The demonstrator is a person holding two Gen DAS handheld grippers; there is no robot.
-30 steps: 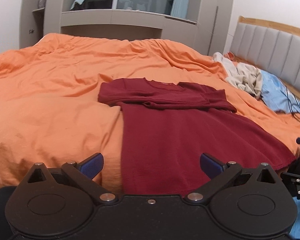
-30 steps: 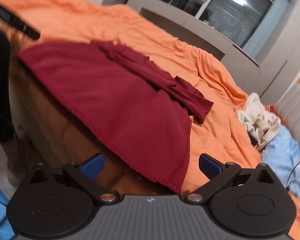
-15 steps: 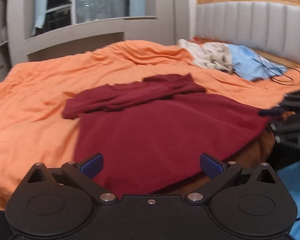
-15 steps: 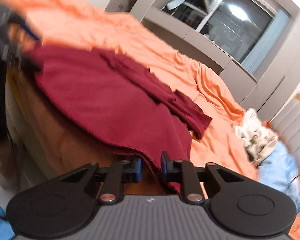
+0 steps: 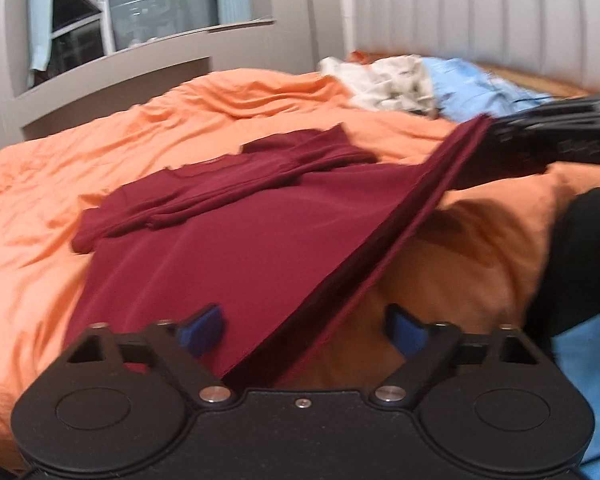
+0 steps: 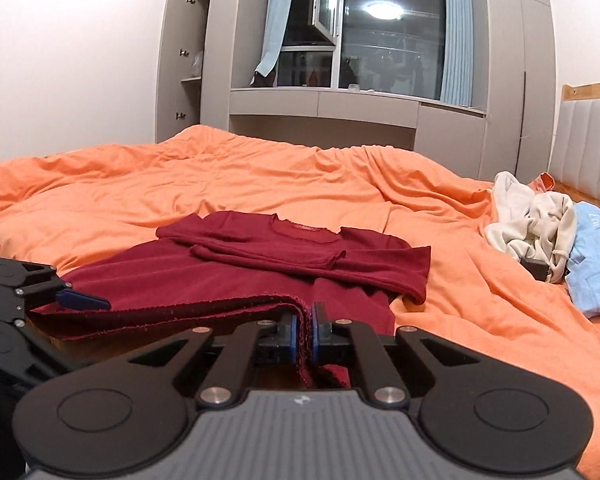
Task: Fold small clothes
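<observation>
A dark red long-sleeved shirt (image 5: 240,240) lies on the orange bed cover (image 5: 100,152), sleeves folded across the chest. My right gripper (image 6: 305,334) is shut on the right corner of the shirt's bottom hem (image 6: 204,308) and lifts it off the bed; it shows in the left wrist view (image 5: 540,140) at the right, with the hem stretched taut. My left gripper (image 5: 304,330) is open, its jaws on either side of the left end of the hem. It shows at the left edge of the right wrist view (image 6: 80,300).
A cream garment (image 6: 532,220) and a light blue one (image 6: 596,256) lie heaped near the padded headboard (image 5: 500,12). Grey cabinets and a window (image 6: 380,40) stand behind the bed. The bed edge drops off under the shirt's hem.
My right gripper has closed on the hem corner and raised it, swinging to face the window. My left gripper has moved in so the hem edge lies between its open jaws.
</observation>
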